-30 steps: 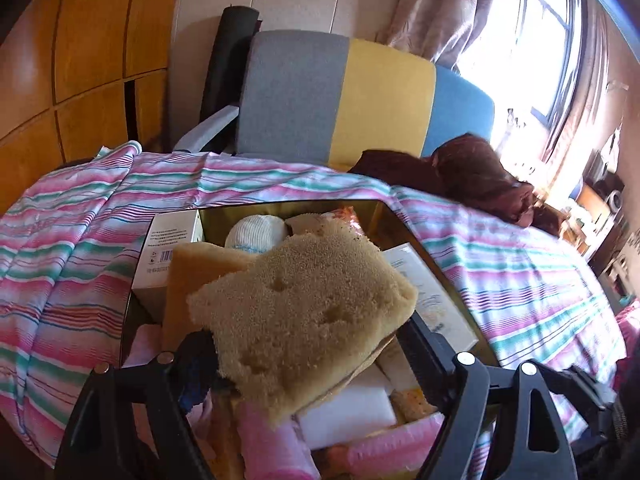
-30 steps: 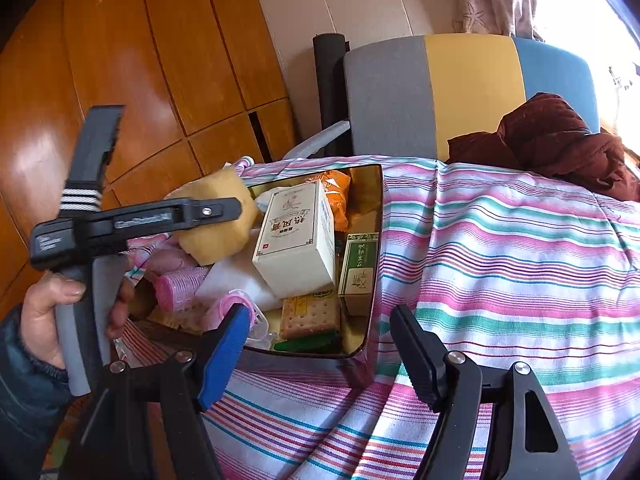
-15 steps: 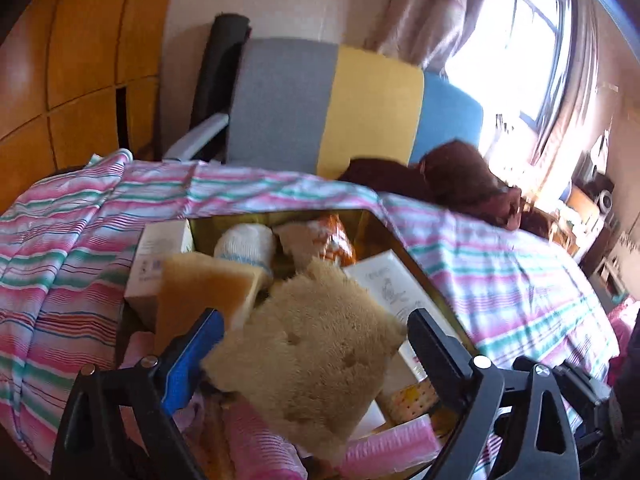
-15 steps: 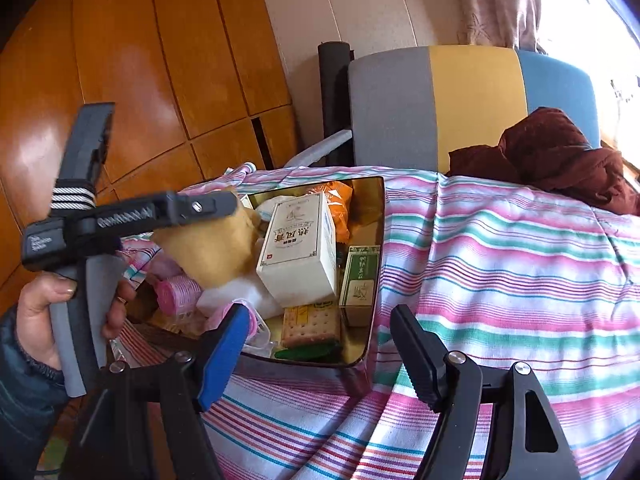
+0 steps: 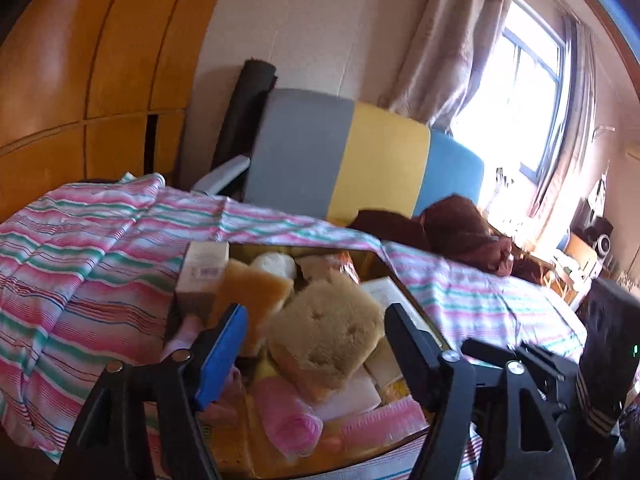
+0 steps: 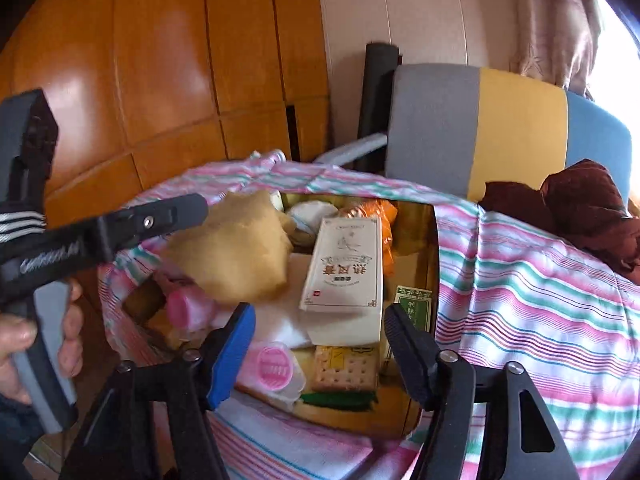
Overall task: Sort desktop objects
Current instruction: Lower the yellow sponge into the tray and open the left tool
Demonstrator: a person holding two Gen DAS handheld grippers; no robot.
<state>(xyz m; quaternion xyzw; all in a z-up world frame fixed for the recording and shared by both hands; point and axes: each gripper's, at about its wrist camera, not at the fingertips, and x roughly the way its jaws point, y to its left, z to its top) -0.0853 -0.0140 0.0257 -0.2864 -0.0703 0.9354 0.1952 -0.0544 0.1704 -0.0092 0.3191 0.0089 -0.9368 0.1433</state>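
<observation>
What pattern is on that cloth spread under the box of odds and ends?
The cotton cloth has pink, green and white stripes with thin dark lines, clearest in the right wrist view.

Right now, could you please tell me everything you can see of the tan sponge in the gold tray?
The tan sponge is a thick, coarse, porous block with ragged edges and a few pits in its top face. It lies tilted on the heap in the gold tray, free of both grippers. It leans against the orange sponge and sits over a pink hair roller and a white block. The left gripper stands open in front of it.
</observation>
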